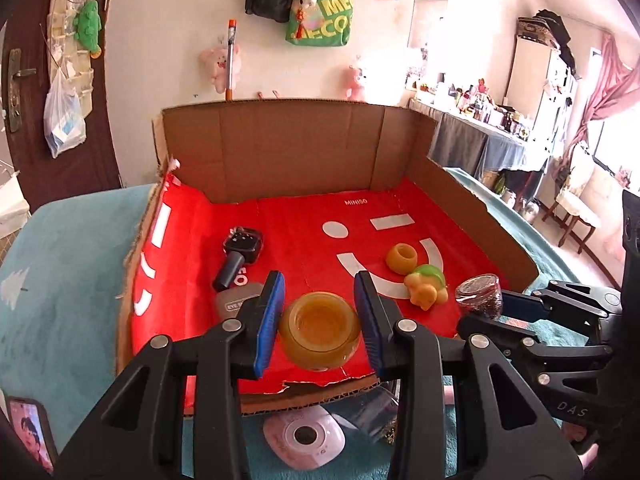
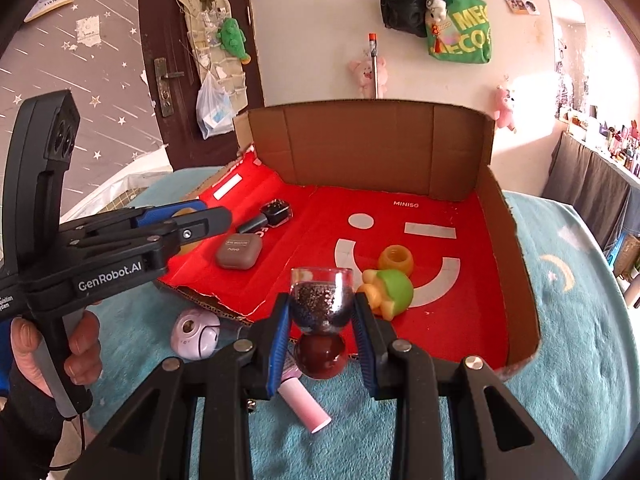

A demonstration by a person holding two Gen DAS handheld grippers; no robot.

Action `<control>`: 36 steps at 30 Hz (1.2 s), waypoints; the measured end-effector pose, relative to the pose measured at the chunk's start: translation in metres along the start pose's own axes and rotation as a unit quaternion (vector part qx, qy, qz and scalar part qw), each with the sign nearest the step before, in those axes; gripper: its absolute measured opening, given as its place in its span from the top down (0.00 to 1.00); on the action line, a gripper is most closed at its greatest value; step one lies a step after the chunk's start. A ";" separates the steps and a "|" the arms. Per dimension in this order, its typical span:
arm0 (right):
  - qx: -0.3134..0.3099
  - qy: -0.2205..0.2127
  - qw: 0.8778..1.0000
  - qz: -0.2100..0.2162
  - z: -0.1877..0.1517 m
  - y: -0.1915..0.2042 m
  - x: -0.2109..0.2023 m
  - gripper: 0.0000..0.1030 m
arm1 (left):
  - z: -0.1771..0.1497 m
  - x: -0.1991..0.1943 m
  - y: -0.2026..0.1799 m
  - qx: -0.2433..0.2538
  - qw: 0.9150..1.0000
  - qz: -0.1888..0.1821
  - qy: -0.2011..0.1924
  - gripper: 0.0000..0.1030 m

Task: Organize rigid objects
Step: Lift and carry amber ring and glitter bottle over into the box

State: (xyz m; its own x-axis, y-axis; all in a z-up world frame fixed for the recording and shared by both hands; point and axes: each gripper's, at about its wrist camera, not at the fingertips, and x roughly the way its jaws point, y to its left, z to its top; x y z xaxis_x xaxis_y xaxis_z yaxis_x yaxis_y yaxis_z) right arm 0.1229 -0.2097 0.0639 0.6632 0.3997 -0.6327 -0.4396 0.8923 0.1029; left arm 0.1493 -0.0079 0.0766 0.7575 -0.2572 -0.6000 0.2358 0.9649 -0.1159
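- My left gripper: jaws clamped on one round amber glass jar, held over the front edge of the box.
- My right gripper: jaws clamped on one small glass bottle with a dark red round stopper, dark grains inside, also at the box's front edge.
- One open cardboard box, red-lined floor with a white smiley print.
- Inside I count: one black mini microphone, one grey eye-shadow case, one small orange ring-shaped cup, one green-and-yellow turtle toy.
- In front of the box: one round lilac gadget, one pink tube.
- Surface: a bed with a teal fleece blanket.
- Room: brown door, bags hung on the wall, cluttered counter at right.
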 end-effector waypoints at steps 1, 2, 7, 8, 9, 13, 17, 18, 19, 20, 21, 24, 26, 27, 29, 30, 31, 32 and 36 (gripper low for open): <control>-0.001 0.005 1.000 0.000 0.001 -0.001 0.004 0.68 | 0.000 0.002 0.000 0.000 1.000 -0.002 0.003 0.67; -0.001 0.009 1.000 0.000 0.001 -0.001 0.006 0.68 | 0.000 0.005 0.001 -0.001 1.000 -0.005 0.007 0.67; 0.002 0.034 0.999 0.006 0.002 -0.004 0.023 0.68 | -0.004 0.018 0.004 -0.006 0.999 -0.016 0.030 0.67; 0.001 0.038 0.999 0.005 0.002 -0.005 0.026 0.68 | -0.004 0.019 0.005 -0.007 0.999 -0.018 0.033 0.67; 0.000 0.041 0.999 0.003 0.002 -0.005 0.028 0.68 | -0.004 0.022 0.007 -0.009 0.999 -0.021 0.038 0.67; 0.001 0.051 0.999 0.005 0.003 -0.005 0.038 0.68 | -0.006 0.030 0.010 -0.012 0.998 -0.025 0.055 0.67; 0.015 0.065 0.998 0.013 0.004 -0.011 0.050 0.68 | -0.006 0.040 0.012 -0.017 0.997 -0.027 0.073 0.67; 0.021 0.069 0.997 0.017 0.004 -0.013 0.054 0.68 | -0.006 0.043 0.013 -0.018 0.996 -0.027 0.077 0.67; 0.025 0.072 0.997 0.020 0.004 -0.014 0.056 0.68 | -0.007 0.046 0.013 -0.018 0.996 -0.026 0.081 0.67; 0.029 0.075 0.996 0.022 0.004 -0.015 0.058 0.68 | -0.007 0.049 0.013 -0.018 0.996 -0.024 0.086 0.67; 0.033 0.078 0.996 0.024 0.004 -0.017 0.060 0.68 | -0.008 0.053 0.014 -0.018 0.995 -0.022 0.094 0.67; 0.046 0.084 0.995 0.028 0.004 -0.022 0.067 0.68 | -0.010 0.060 0.016 -0.023 0.994 -0.027 0.102 0.67; 0.054 0.087 0.994 0.036 0.004 -0.024 0.069 0.68 | -0.010 0.062 0.015 -0.023 0.994 -0.028 0.104 0.67; 0.056 0.088 0.994 0.038 0.004 -0.024 0.070 0.68 | -0.010 0.063 0.014 -0.021 0.994 -0.027 0.105 0.67; 0.055 0.090 0.994 0.038 0.003 -0.023 0.073 0.68 | -0.010 0.064 0.013 -0.017 0.994 -0.025 0.104 0.67; 0.053 0.091 0.994 0.037 0.003 -0.022 0.074 0.68 | -0.009 0.065 0.013 -0.017 0.994 -0.025 0.104 0.67; 0.054 0.090 0.994 0.038 0.004 -0.022 0.074 0.68 | -0.009 0.066 0.014 -0.017 0.994 -0.026 0.103 0.67; 0.054 0.090 0.994 0.038 0.004 -0.022 0.075 0.68 | -0.010 0.065 0.015 -0.017 0.994 -0.027 0.103 0.67; 0.055 0.094 0.994 0.033 0.004 -0.022 0.080 0.68 | -0.009 0.070 0.016 -0.020 0.994 -0.029 0.103 0.67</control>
State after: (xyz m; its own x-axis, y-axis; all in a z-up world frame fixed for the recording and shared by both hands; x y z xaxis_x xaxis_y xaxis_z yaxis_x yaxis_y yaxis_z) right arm 0.1885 -0.1968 0.0142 0.5064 0.4203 -0.7529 -0.4028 0.8874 0.2244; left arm 0.2009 -0.0105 0.0258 0.6024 -0.2996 -0.7398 0.2479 0.9513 -0.1834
